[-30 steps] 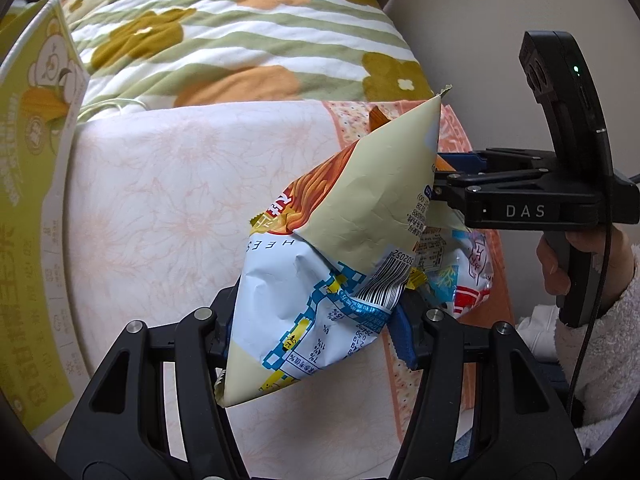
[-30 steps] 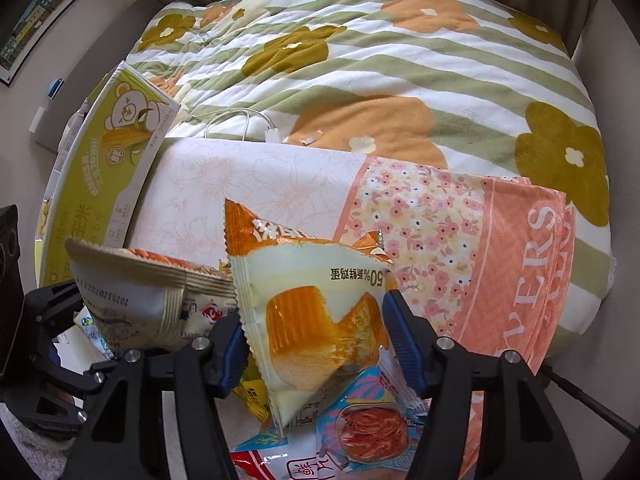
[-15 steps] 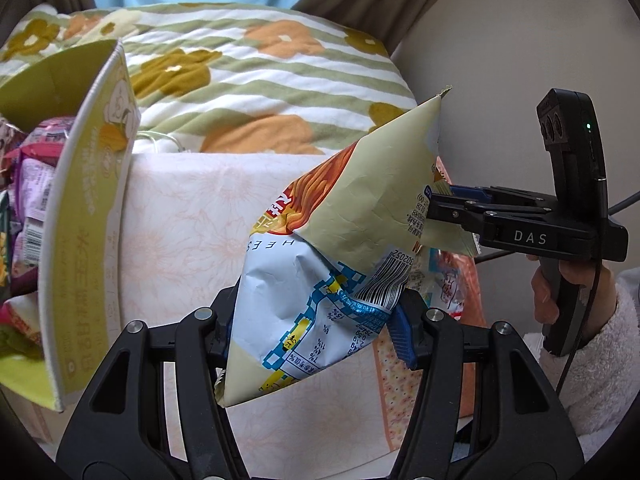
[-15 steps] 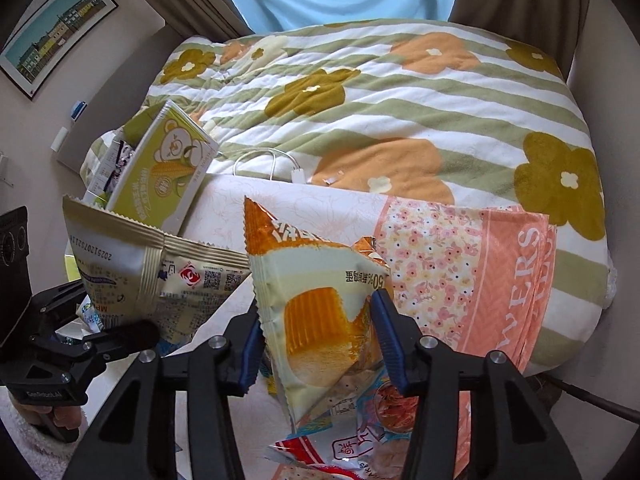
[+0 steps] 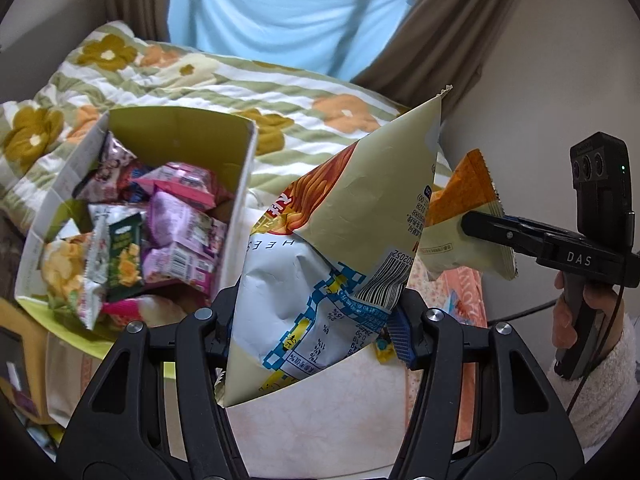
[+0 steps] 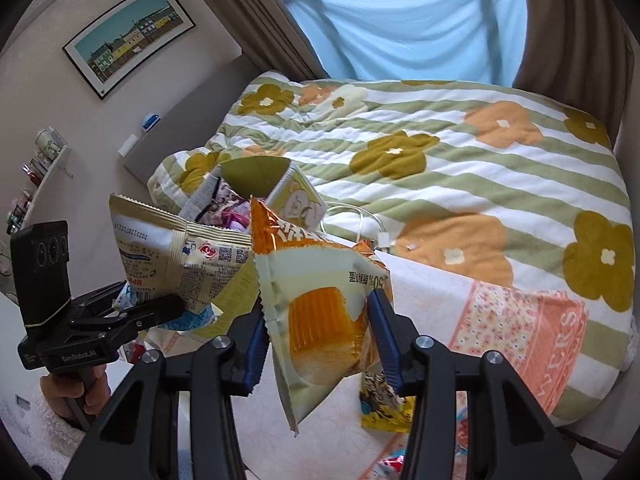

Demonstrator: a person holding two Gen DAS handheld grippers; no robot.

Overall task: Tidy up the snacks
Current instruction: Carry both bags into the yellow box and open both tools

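My left gripper point(image 5: 316, 320) is shut on a large cream and blue chip bag point(image 5: 344, 248), held up in the air; the bag also shows in the right wrist view point(image 6: 180, 260). My right gripper point(image 6: 316, 340) is shut on a cream and orange cake packet point(image 6: 320, 312), which also shows in the left wrist view point(image 5: 464, 224). A green carton box point(image 5: 240, 200) holding several snack packets stands open to the left of the chip bag, and it also shows in the right wrist view point(image 6: 296, 196).
A table with a pale floral cloth point(image 6: 420, 292) lies below both grippers, with a yellow snack packet point(image 6: 384, 408) and other packets on it. A bed with a striped flower quilt point(image 6: 440, 152) lies behind. A white cable point(image 6: 372, 224) lies at the quilt's edge.
Both grippers have risen and tilted up with their packets. The open carton of snacks has come into full view on the left.
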